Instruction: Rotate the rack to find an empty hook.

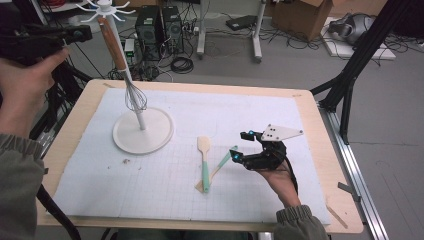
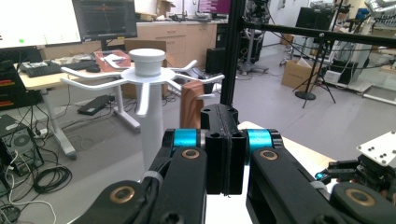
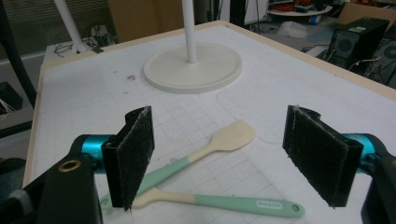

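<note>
1. Nearest the high camera, a sleeve (image 1: 17,185) fills the lower left corner, well left of the rack.
2. Bench (image 1: 75,125): a wooden top with a white gridded mat (image 1: 250,115) over most of it; the rack stands on the mat's left part.
3. Rack (image 1: 143,131): a white round base with a thin post and hook arms at the top; in the left gripper view its hub (image 2: 147,63) and arms stand just behind the jaws.
4. Whisk (image 1: 127,75): it has a wooden handle and hangs tilted from the rack's top, its wire head down beside the post and above the base.
5. Left gripper (image 2: 226,140): held high beside the rack's top, jaws pressed fully together with nothing between them; the whisk's wooden handle (image 2: 191,105) shows just behind.
6. Right gripper (image 1: 239,144): low over the mat, well right of the rack, jaws spread wide and gripping nothing; in its own view the pads (image 3: 135,154) stand to either side of the two utensils without touching them.
7. Spatula (image 1: 204,162): wooden blade, mint handle, flat on the mat to the right of the rack's base; its blade (image 3: 233,135) points toward the rack.
8. Spoon (image 1: 220,167): also mint-handled, crossing the spatula at its near end, farther from the rack.
</note>
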Motion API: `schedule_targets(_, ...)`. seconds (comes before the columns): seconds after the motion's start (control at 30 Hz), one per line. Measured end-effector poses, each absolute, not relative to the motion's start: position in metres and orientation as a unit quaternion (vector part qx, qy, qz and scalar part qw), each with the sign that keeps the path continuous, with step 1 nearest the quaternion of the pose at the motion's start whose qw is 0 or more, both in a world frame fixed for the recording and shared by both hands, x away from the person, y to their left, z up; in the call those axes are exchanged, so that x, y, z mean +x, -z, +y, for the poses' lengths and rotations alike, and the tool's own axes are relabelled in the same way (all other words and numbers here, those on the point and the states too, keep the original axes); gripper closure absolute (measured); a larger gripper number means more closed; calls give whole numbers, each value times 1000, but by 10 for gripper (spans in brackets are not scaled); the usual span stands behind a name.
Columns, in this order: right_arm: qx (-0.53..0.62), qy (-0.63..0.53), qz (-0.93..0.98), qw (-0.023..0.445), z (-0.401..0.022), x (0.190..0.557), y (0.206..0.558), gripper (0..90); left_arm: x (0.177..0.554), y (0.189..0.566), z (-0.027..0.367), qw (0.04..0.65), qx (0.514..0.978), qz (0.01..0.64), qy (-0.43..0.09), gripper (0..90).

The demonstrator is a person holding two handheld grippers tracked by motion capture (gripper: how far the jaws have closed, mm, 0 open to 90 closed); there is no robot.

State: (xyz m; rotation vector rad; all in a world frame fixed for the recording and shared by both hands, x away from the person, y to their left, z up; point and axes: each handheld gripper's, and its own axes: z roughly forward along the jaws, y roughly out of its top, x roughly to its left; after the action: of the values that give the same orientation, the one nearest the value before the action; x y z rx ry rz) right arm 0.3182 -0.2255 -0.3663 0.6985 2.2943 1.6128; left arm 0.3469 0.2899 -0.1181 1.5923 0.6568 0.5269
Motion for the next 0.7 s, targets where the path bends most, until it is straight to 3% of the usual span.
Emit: schedule_targets(0.7, 241, -554, 787, 126, -227, 318, 368, 240, 356, 119, 261, 634, 680, 295, -222, 895)
